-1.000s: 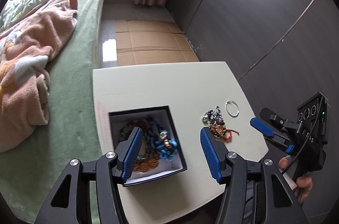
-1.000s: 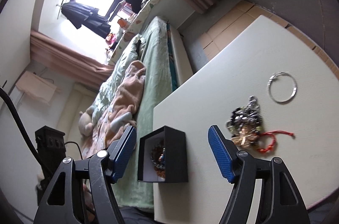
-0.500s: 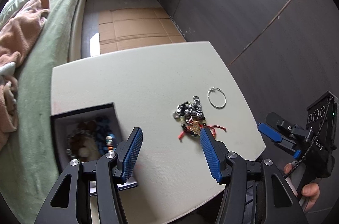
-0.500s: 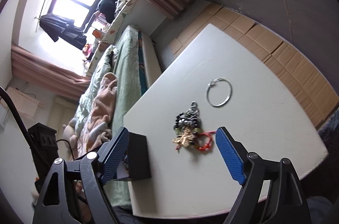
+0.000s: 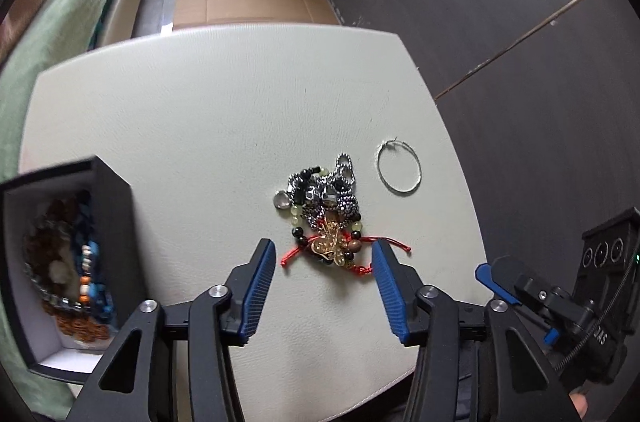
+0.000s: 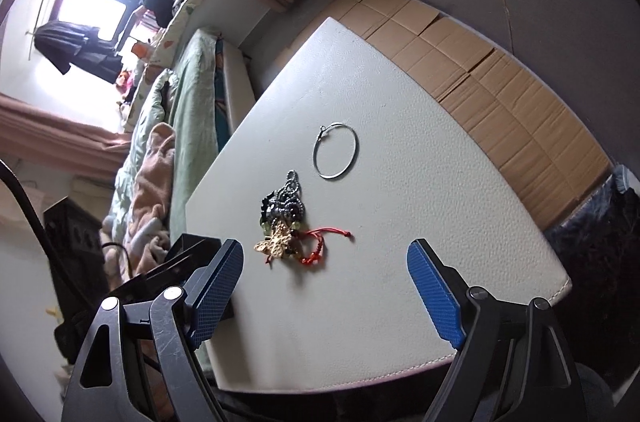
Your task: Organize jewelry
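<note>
Just beyond the closing, empty left tongs [image 5: 323, 256] lies the jewelry tangle [image 5: 325, 212].

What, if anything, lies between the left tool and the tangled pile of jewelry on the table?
Nothing visible does. The left tool, jaws closing, frames the jewelry pile, with only bare table around it. The silver hoop lies apart, beside the pile.

My counter [image 5: 224, 110] is pale cream with a fine leather grain; on it lie a tangle of jewelry [image 5: 326, 218] mixing black, silver, pale green and gold with a red cord, and a plain silver hoop [image 5: 399, 167]. The box [image 5: 116, 222] is black outside, white inside. My finger pads [image 5: 260, 292] are ribbed blue on black frames; the bed [image 6: 188, 90] is light green.
</note>
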{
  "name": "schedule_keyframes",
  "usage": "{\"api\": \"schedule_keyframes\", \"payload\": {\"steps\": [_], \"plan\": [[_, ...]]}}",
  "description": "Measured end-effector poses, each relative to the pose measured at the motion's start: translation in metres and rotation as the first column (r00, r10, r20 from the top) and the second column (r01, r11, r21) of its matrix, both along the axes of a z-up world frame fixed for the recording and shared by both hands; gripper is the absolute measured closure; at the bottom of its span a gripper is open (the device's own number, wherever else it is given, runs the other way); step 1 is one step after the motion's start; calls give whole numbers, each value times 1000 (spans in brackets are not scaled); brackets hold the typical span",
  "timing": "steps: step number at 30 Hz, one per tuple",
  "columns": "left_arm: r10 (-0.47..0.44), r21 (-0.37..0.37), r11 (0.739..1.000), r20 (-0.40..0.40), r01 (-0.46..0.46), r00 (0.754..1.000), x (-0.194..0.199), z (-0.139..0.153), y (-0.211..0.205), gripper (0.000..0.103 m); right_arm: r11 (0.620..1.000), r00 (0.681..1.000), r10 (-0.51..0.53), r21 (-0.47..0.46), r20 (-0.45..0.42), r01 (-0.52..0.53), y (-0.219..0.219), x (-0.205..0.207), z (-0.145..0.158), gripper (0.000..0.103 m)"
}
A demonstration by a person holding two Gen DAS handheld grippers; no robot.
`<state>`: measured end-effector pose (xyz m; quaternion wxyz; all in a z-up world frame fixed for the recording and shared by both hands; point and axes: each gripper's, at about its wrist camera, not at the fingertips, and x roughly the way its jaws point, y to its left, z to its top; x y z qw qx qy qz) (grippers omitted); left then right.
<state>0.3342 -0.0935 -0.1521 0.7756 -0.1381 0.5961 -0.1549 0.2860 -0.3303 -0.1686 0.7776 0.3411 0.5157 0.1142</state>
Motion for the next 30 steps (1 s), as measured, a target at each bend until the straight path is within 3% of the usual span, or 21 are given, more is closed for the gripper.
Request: {"api": "schedule_keyframes", "payload": {"steps": [3, 10, 14, 30], "plan": [[28, -21, 999, -49, -29, 998, 5, -15, -3, 67, 1000, 1000, -11, -6, -17, 11, -2, 0, -3, 19], [52, -47, 997, -78, -56, 996, 9, -28, -8, 71, 996, 997, -64, 52, -46, 67, -19, -1, -12, 19], [58, -50, 997, -77, -62, 995, 12, -31, -10, 90, 995, 996, -55, 79, -70, 61, -18, 1, -18, 19], [61, -103, 993, 39, -56, 997, 10, 10, 36, 91, 997, 998, -7, 80, -64, 12, 7, 13, -20, 19]]}}
